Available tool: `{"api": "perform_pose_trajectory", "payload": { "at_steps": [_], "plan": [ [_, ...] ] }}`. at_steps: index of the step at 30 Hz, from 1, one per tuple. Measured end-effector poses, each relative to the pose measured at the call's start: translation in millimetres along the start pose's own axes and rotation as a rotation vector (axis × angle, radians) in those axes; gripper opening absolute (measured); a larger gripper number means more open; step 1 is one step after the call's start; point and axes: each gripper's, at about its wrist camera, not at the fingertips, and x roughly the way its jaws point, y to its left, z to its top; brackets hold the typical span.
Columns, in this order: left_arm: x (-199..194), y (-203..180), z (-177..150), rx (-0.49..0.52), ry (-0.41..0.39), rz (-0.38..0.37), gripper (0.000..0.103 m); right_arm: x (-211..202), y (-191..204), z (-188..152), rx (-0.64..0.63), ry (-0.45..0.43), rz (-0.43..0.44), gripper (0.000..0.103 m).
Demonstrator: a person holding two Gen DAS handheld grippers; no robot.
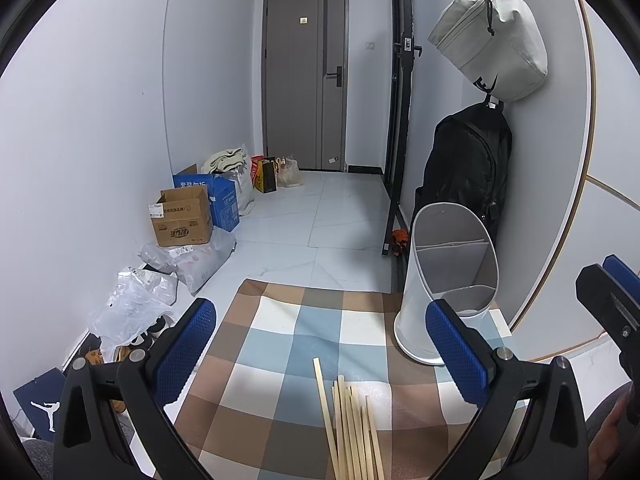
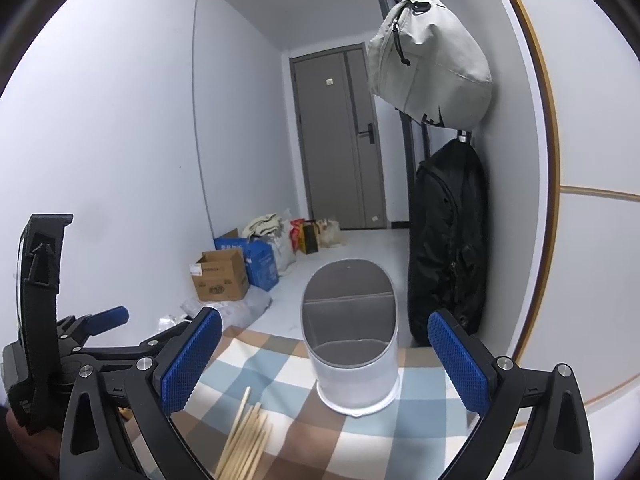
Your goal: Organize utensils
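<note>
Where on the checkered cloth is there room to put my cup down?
The checkered cloth is bare left of the chopsticks and ahead of them, up to its far edge. It is crowded at the right, where the white holder stands near the wall.

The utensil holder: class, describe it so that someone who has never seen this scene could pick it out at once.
Find the checked tablecloth in blue, brown and white. At its far right corner, near the wall where a black backpack hangs, stands the utensil holder. It is the only upright white container there, with a slanted oval opening split by dividers, unlike the flat wooden chopsticks lying nearby.
</note>
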Motion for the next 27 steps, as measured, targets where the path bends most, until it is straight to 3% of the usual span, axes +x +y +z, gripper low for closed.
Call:
{"api": "perform_pose_trajectory", "payload": {
  "at_steps": [27],
  "plan": [
    [-2.7,0.7,-5.6,0.005,-0.013,0.008,0.102,-0.9,-0.4,-2.7,0.001,-0.003,0.005,0.103]
  ]
}}
